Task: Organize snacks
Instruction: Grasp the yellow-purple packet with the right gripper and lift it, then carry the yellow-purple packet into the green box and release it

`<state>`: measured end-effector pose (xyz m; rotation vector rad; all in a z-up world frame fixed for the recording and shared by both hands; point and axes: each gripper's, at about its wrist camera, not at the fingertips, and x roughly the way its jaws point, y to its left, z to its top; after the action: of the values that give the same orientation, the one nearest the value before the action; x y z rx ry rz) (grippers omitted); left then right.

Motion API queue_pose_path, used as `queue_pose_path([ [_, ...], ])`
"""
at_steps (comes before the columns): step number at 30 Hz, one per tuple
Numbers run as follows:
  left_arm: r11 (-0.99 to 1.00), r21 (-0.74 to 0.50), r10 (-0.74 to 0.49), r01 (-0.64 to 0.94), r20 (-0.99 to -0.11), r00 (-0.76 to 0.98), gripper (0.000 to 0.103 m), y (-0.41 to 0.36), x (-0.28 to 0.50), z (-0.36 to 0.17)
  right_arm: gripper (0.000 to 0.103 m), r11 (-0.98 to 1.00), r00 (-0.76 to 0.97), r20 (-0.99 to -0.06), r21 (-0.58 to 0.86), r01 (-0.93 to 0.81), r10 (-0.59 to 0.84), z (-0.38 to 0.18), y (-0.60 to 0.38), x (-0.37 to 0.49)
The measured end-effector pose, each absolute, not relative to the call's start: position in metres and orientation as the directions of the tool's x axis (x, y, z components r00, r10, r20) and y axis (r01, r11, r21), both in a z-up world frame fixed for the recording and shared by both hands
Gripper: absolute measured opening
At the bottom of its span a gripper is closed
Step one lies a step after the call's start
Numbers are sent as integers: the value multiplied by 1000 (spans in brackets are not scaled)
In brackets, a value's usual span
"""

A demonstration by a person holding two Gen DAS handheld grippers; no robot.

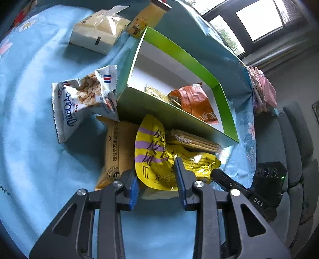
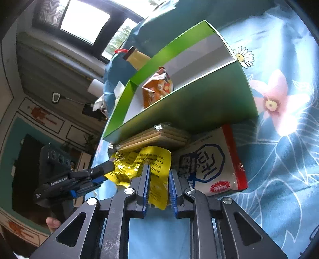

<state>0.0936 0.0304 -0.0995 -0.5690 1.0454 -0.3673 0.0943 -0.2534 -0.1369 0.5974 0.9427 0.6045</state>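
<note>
Two packs sit in the green box [image 1: 179, 59] so far: an orange bag [image 1: 196, 101] and a tan pack [image 1: 154, 92] beside it. You have the yellow bag [image 1: 157, 155], just outside the box's near wall, between both claws: the left claw [image 1: 157, 185] straddles one end, the right claw [image 2: 158, 187] brackets the other, though whether either is clenched on it I cannot tell. Left outside: a wafer stack [image 2: 155, 135], a tan pouch [image 1: 119, 151], the "NiuQiao" nut bag [image 1: 79, 103], a white pack [image 2: 211, 165] (Korean print), a tissue-like pack [image 1: 97, 31] and a bear bottle [image 1: 145, 18]. "DAS" marks the right claw's body.
</note>
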Motion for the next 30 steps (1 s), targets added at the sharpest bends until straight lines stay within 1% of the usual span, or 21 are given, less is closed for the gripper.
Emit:
queue_pose_path([
  [10,812,-581,-528,55,-692,491,33,28,71,-76,18,680,464,-531,690,-249,709,-114,-253,75],
  [16,818,-571,-522,73,-682,512,33,25,70,-60,18,684,483,-518,674,-277,706,-96,-252,71],
  [30,817,-564,-526,117,-648,551,35,15,114,-26,18,695,536,-483,645,-318,693,-62,-259,96],
])
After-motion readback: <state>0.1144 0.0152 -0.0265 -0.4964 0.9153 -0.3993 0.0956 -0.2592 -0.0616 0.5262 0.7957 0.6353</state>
